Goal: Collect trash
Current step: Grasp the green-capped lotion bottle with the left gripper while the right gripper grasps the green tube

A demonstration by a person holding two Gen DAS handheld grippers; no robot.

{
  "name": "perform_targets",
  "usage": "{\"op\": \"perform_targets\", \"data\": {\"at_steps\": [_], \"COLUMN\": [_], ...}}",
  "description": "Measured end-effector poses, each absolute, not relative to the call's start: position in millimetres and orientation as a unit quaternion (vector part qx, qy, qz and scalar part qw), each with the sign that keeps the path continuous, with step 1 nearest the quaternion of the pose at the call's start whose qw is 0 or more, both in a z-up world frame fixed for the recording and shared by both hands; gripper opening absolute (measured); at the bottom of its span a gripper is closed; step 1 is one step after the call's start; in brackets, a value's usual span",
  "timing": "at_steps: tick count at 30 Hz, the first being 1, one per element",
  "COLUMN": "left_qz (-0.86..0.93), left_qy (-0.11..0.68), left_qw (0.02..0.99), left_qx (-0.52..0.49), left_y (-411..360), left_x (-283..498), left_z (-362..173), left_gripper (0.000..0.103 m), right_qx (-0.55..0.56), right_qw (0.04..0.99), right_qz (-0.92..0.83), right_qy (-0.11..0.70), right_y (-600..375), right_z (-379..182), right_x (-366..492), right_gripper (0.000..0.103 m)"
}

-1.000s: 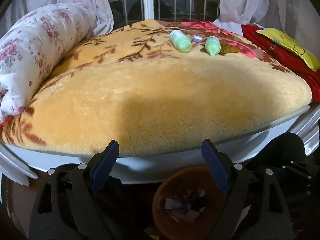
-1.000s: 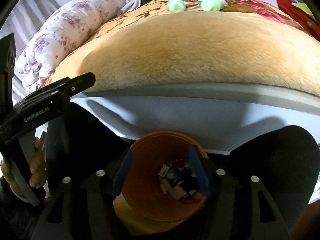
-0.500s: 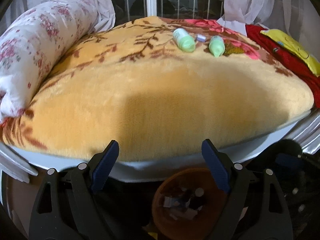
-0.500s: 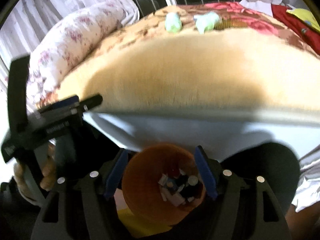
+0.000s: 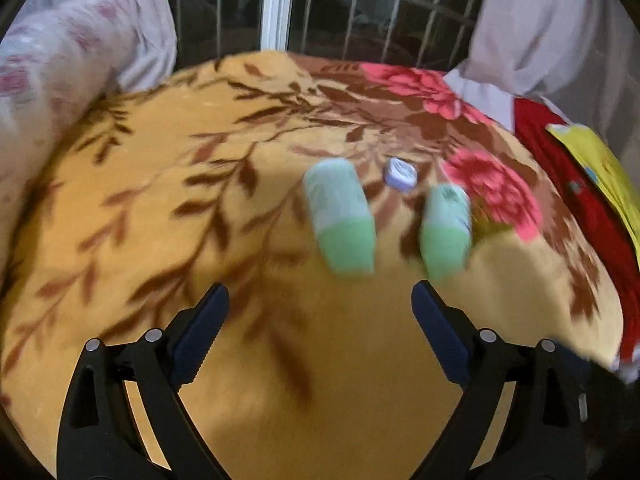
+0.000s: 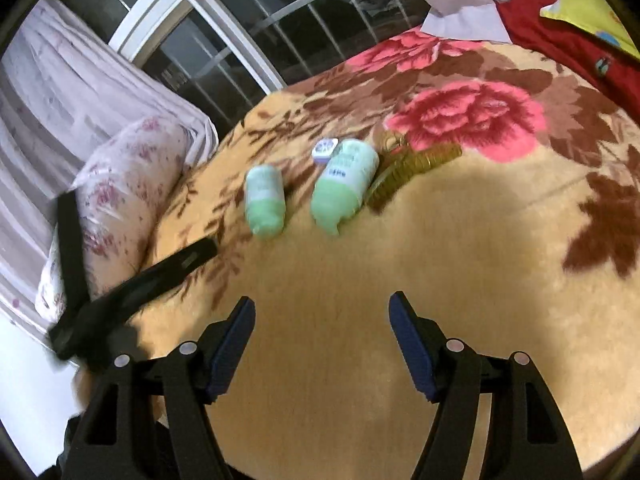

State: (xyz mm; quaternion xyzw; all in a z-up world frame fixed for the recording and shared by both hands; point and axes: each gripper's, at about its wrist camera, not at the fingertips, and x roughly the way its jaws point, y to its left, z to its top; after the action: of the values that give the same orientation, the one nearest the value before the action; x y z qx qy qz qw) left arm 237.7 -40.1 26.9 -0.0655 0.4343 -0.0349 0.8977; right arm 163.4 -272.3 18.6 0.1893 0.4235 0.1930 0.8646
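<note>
Bottles (image 5: 344,216) nearer than before, small packet (image 5: 400,175) between, gold comb (image 6: 404,172) beside.

Bedroom; blanketed bed (image 5: 200,208); bolster (image 6: 120,192)

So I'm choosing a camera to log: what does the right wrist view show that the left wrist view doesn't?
Only the right wrist view: the left gripper from outside, at the left edge, and a gold wrapper beside the right bottle.
Only the left wrist view: the left gripper's open, still widening jaws from behind.
Both: two green bottles, the left bottle included, a small packet, the blanket, the red cloth.
</note>
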Motion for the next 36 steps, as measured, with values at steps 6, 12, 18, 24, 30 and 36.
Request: {"op": "perform_targets", "data": {"at_steps": [6, 12, 18, 24, 30, 36], "left_qz": [-0.017, 0.018, 0.012, 0.0, 0.027, 0.02], "left_qy": [0.484, 0.483, 0.496, 0.477, 0.468, 0.465], "left_qw": [0.867, 0.873, 0.866, 0.876, 0.883, 0.885], "left_qx": [-0.12, -0.069, -0.065, -0.062, -0.009, -0.025], "left_y": [-45.0, -44.5, -8.5, 18.0, -2.4, 2.9], "left_x": [322.2, 325.9, 285.0, 257.5, 261.5, 260.8], "left_z": [-7.5, -14.4, -11.5, -18.0, -24.2, -24.7], "left_gripper": [0.088, 0.053, 0.052, 0.052, 0.05, 0.049], "right_qx": [0.171, 0.188, 0.188, 0.201, 0.178, 0.014], "right_qw": [0.875, 0.87, 0.847, 0.807, 0.789, 0.851], "right_qz": [0.187, 0.183, 0.203, 0.131, 0.067, 0.019], "right_qy": [0.413, 0.417, 0.454, 0.539, 0.585, 0.525], "right_y": [-279.8, -286.7, -250.9, -237.2, -222.6, -173.3], "right_z": [20.1, 25.8, 34.8, 6.4, -22.2, -17.4], "right_x": [168.7, 199.3, 271.7, 330.9, 360.4, 334.8], "right_gripper": [0.072, 0.072, 0.072, 0.068, 0.063, 0.051]}}
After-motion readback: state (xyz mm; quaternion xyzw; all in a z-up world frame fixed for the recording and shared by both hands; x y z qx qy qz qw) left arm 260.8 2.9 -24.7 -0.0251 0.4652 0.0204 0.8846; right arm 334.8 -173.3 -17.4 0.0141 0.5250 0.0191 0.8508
